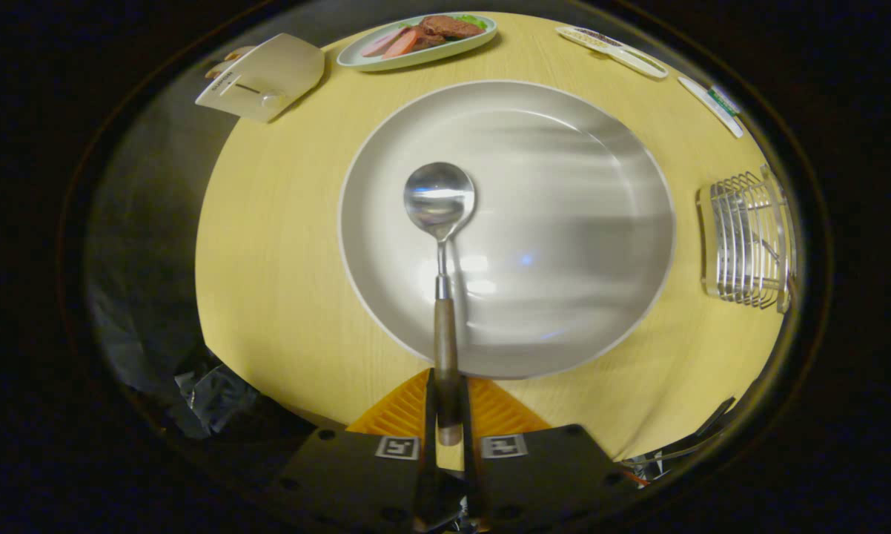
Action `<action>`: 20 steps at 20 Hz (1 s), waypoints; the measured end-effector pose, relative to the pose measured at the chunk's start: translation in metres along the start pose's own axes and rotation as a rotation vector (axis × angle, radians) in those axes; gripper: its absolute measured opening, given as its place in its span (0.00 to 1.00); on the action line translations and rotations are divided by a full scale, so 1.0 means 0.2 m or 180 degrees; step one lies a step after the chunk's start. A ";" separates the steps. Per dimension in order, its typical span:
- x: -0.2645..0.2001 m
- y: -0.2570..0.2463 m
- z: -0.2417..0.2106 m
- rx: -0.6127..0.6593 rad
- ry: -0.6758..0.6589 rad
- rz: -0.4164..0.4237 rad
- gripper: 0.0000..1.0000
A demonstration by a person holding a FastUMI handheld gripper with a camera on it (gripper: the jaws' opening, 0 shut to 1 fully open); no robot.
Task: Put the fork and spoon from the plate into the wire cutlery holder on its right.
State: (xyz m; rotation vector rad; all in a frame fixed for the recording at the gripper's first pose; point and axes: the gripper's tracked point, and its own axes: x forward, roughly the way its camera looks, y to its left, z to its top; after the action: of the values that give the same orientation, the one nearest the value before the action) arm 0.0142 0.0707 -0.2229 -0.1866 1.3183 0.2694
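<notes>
Now, hand-held gripper point(446, 404) clamped on spoon point(440, 245), brown wooden handle, shiny metal bowl above white plate point(564, 148).

Gripper point(446, 404) fingers point(427, 404) apparently clamping spoon point(441, 245) handle, over plate point(564, 222)

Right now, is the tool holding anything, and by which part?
Yes: the tool is shut on the spoon, gripping the end of its wooden handle; the bowl sits over the plate.
</notes>
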 end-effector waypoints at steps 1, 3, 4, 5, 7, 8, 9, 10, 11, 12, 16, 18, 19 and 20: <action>0.02 0.00 0.00 -0.0012 -0.0010 0.0029 0.11; 0.01 0.00 0.01 -0.0019 -0.0074 0.0039 0.05; 0.00 -0.01 0.01 -0.0036 -0.0103 0.0047 0.05; -0.01 -0.01 0.01 -0.0041 -0.0128 0.0053 0.05; -0.04 -0.01 0.02 -0.0042 -0.0175 0.0077 0.05; -0.05 -0.01 0.02 -0.0035 -0.0196 0.0090 0.05; -0.07 -0.02 0.01 -0.0026 -0.0212 0.0102 0.05; -0.10 -0.03 0.01 -0.0021 -0.0230 0.0121 0.05; -0.13 -0.03 0.00 -0.0019 -0.0251 0.0151 0.05; -0.16 -0.03 -0.01 -0.0015 -0.0271 0.0170 0.05; -0.33 -0.10 -0.05 0.0059 -0.0336 0.0193 0.05; -0.42 -0.18 -0.06 0.0106 -0.0393 0.0137 0.05; -0.46 -0.23 -0.06 0.0136 -0.0430 0.0100 0.05; -0.51 -0.27 -0.07 0.0164 -0.0471 0.0070 0.05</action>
State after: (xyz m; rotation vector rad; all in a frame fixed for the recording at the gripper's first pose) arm -0.0054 0.0072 -0.1282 -0.1064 1.1797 0.2627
